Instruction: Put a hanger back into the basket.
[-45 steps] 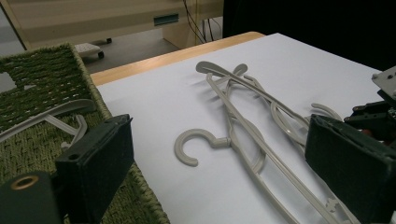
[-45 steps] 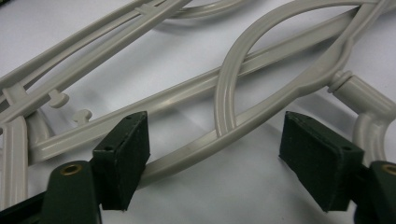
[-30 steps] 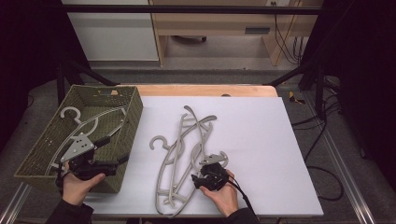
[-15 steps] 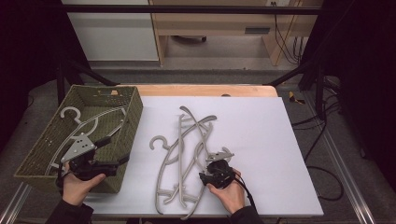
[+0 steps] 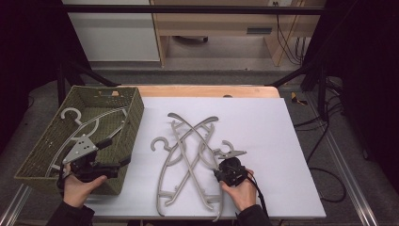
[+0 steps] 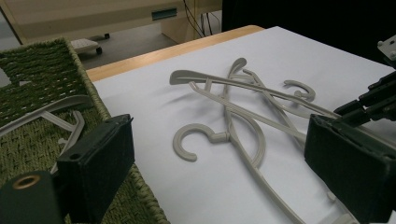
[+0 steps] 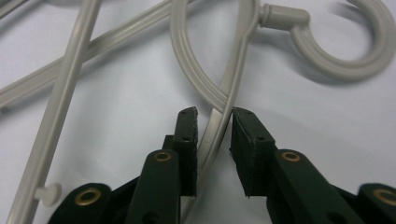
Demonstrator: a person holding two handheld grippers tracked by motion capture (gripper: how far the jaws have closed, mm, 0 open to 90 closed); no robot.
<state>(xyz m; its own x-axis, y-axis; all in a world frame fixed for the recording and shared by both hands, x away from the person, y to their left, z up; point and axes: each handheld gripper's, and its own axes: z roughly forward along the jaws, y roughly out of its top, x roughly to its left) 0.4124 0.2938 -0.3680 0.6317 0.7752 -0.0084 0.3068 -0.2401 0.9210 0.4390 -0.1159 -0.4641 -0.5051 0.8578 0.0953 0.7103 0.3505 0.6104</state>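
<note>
Smooth plastic hangers (image 5: 188, 155) (matt grey); rough woven basket (image 5: 134, 117).

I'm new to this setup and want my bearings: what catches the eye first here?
Two grey hangers lie crossed on the white table. The right gripper, whose jaws have just been closing, has one hanger's arm between them. At the table's left a green woven basket holds another hanger, the left gripper open over its near corner.

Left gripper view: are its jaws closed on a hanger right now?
No, the left gripper has its jaws wide apart with nothing between them, and the crossed hangers lie beyond on the white sheet.
</note>
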